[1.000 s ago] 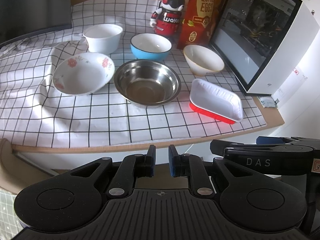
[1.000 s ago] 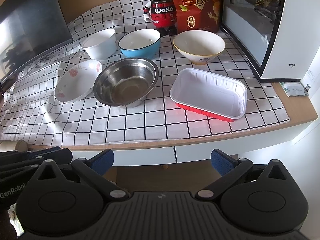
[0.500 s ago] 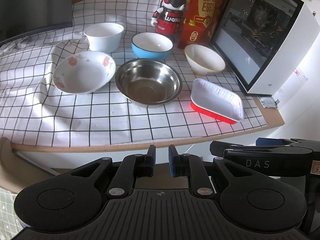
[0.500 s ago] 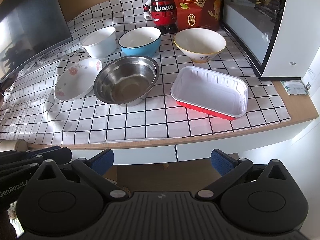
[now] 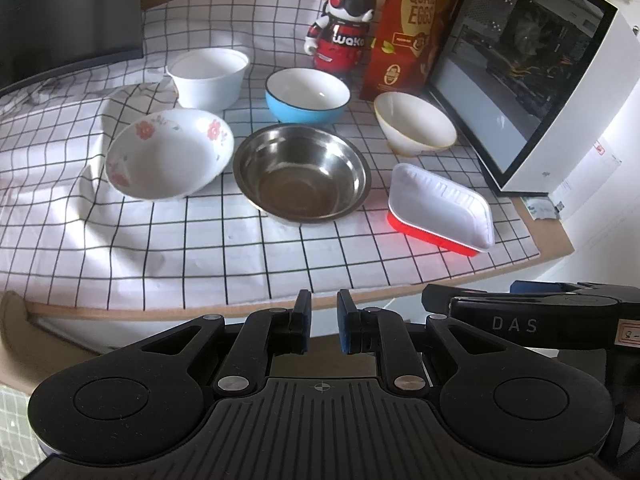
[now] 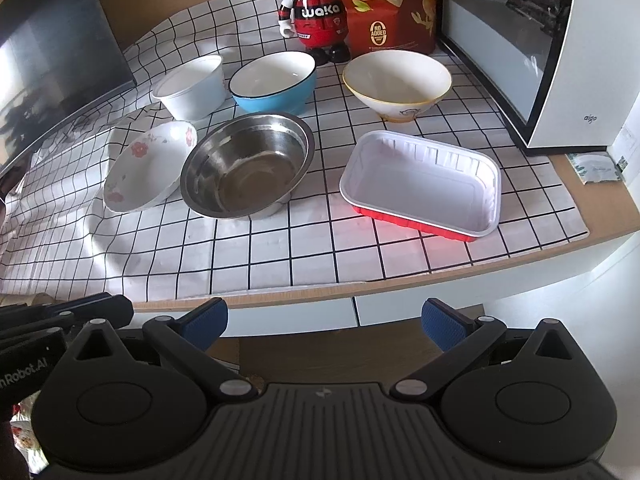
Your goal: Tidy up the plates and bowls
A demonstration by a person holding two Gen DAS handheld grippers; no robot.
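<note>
Hovering off the counter's near edge, left gripper nearly pressed together, nothing between its pads; right gripper spread wide, empty. Steel bowl, floral bowl and red tray lie well beyond both, untouched, on checked cloth.

A panda robot toy wears "waKa" across its red chest. Behind it, a red snack bag reads "QUAIL EGGS", with a round "NO ADDED" seal lower down. The white cabinet carries a small "aigo" mark. One gripper body shows "DAS"; the other shows "Robot.AI".
</note>
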